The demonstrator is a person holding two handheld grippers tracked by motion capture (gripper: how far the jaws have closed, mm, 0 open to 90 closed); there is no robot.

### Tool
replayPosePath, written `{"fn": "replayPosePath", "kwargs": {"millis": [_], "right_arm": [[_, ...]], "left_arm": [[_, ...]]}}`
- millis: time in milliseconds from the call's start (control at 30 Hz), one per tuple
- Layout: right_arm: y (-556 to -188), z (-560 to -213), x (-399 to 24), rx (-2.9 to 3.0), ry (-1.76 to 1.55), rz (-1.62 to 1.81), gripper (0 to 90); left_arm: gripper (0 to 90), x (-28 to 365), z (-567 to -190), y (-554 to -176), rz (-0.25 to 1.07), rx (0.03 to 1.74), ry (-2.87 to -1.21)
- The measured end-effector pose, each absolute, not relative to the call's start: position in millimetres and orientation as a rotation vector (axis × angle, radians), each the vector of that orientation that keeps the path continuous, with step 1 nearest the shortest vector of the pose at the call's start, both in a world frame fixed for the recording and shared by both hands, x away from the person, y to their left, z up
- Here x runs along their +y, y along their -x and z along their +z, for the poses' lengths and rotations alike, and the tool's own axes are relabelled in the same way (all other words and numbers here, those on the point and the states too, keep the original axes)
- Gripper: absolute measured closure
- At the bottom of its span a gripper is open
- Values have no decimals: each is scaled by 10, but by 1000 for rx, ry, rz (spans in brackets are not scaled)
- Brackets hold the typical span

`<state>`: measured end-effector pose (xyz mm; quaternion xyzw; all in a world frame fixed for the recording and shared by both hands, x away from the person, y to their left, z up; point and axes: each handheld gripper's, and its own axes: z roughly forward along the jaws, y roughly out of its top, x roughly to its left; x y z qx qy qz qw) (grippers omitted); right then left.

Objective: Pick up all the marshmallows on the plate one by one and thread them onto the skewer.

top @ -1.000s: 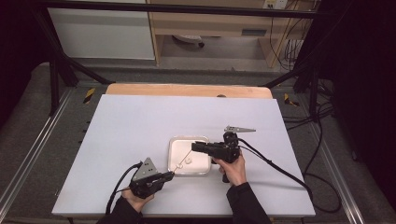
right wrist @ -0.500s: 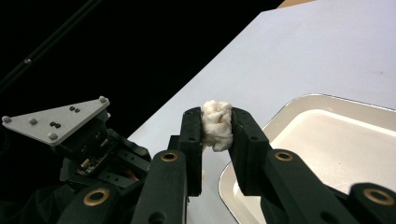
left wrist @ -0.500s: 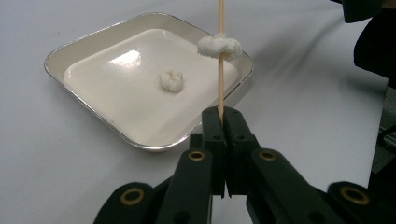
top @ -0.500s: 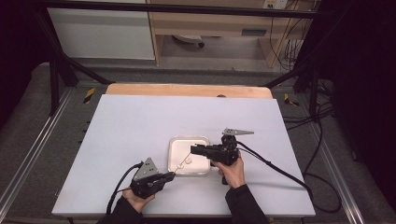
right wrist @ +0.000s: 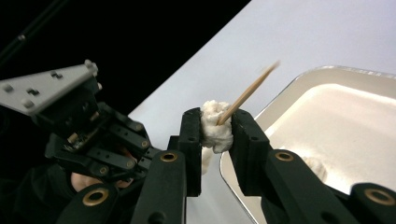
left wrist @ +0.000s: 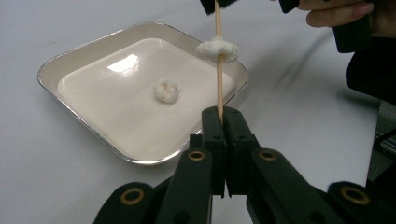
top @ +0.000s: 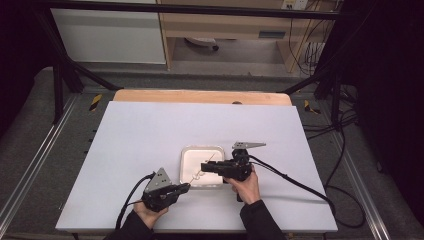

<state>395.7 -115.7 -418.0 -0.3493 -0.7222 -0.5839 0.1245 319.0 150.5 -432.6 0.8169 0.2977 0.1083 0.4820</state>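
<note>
Worktop (top: pixel 150 135): white sheet, wooden edge at the far side. I have a shallow white tray (top: pixel 187 155) near its front, between my two tools. Left tool (left wrist: pixel 223 122) sits low at the tray's near-left corner, jaws fully closed on the bottom end of a wooden skewer (left wrist: pixel 218 74) that slants up over the tray. Right tool (right wrist: pixel 217 128) hovers over the tray's right side, jaws narrow and clamped on a white doughy lump (right wrist: pixel 215 127) threaded on the skewer. A second lump (left wrist: pixel 166 91) lies loose in the tray, about centre. In the blurred right gripper view, possibly a third lump (right wrist: pixel 317 167) behind the jaw.
</note>
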Motion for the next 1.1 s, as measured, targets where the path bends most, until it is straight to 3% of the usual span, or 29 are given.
{"fn": "replayPosePath", "kwargs": {"millis": [467, 667, 1100], "right_arm": [[-3918, -4269, -1076, -2142, 1022, -1659, 715], [-3911, -4162, -1141, -2184, 1030, -1721, 509], [-3876, -4104, -1314, -2476, 1078, -1665, 189]], "left_arm": [[887, 1465, -4357, -3226, 264, 742, -1985], [887, 1508, -4342, -3225, 271, 746, -1977], [887, 1687, -4302, -3245, 291, 752, -1955]]}}
